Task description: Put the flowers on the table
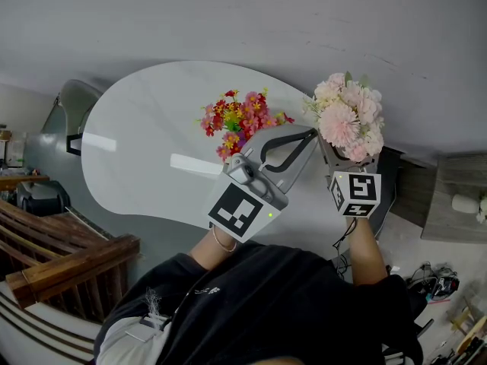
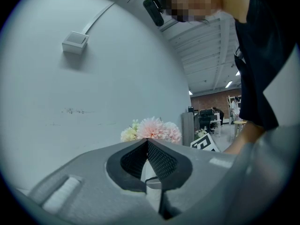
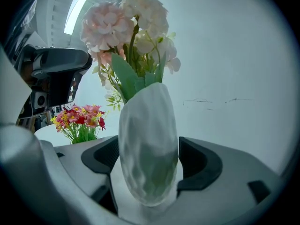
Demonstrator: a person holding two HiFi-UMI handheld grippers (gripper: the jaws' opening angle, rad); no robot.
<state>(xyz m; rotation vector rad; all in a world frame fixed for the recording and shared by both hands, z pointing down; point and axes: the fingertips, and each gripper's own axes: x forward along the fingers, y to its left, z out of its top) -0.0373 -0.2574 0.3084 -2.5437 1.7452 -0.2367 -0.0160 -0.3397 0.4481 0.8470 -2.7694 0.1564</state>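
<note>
Right gripper view showed your right gripper clamped around the frosted white vase of pale pink flowers. You held it upright, probably to keep the stems in, at the three o'clock edge of the glossy white oval table. Your left gripper was pinched together, empty.

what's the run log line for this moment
left gripper: shut, empty | right gripper: shut on white vase, pink flowers | red flowers: on table
</note>
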